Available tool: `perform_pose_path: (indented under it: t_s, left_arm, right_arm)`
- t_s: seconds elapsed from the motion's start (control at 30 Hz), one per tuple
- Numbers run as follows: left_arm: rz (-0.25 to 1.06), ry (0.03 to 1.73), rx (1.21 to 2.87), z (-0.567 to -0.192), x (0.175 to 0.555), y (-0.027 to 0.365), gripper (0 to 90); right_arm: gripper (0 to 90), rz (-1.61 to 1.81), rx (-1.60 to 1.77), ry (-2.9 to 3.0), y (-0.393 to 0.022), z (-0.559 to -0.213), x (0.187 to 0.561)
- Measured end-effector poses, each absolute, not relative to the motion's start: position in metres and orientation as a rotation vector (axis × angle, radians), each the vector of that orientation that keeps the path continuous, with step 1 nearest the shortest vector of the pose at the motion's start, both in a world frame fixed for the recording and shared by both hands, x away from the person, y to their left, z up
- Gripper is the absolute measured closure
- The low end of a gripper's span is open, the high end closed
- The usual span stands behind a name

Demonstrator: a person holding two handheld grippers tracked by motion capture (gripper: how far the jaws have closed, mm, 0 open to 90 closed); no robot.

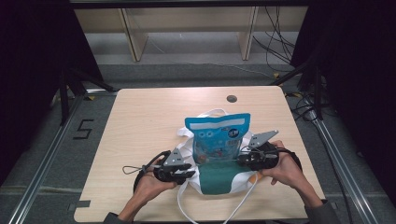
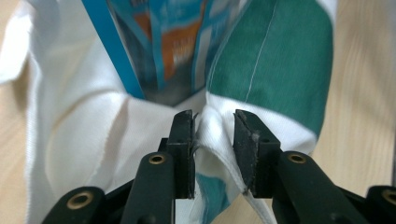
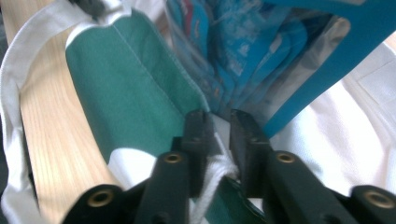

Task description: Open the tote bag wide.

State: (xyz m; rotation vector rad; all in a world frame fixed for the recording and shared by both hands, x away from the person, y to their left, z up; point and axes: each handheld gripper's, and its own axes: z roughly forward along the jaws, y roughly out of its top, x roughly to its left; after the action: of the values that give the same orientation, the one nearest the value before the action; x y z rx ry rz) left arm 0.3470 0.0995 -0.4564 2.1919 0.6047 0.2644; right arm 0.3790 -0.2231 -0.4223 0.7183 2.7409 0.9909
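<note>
The left gripper (image 2: 213,122) has a fold of the white and green cloth bag (image 2: 280,70) between its narrowly parted jaws, one pad on the fabric, the other just clear. The right gripper (image 3: 219,122) pinches the bag's rim on the opposite side, jaws narrow. The blue snack packet (image 1: 218,135) stands upright between both grippers, just beyond their tips, on the wooden table (image 1: 149,116).

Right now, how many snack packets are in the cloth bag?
1. A blue snack packet stands upright in the mouth of the white and green cloth bag, between the two grippers at mid-table. Others may lie hidden deeper inside the bag.
</note>
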Motion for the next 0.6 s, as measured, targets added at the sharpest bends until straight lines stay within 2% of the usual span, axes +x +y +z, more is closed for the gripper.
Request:
perform_pose_path:
  t_s: [0.1,0.2,0.3,0.4,0.53,0.6]
  left_arm:
    - [0.274,0.588,2.12,-0.441,0.336,0.097,67.4]
    - [0.187,0.524,2.079,-0.431,0.321,0.084,71.7]
    - [0.095,0.473,2.139,-0.445,0.314,0.057,77.3]
    - [0.078,0.524,2.216,-0.47,0.32,0.039,80.0]
    - [0.04,0.676,2.176,-0.496,0.337,0.035,88.7]
    - [0.03,0.732,2.155,-0.505,0.342,0.032,89.1]
  right_arm:
    - [81.0,0.993,0.684,2.716,-0.223,-0.423,0.377]
    - [81.2,0.998,0.688,2.708,-0.223,-0.424,0.378]
    - [81.1,0.999,0.7,2.7,-0.221,-0.423,0.377]
    - [81.3,1.005,0.685,2.689,-0.221,-0.419,0.376]
    - [82.0,1.035,0.676,2.667,-0.222,-0.412,0.369]
    - [82.1,1.065,0.636,2.691,-0.222,-0.409,0.363]
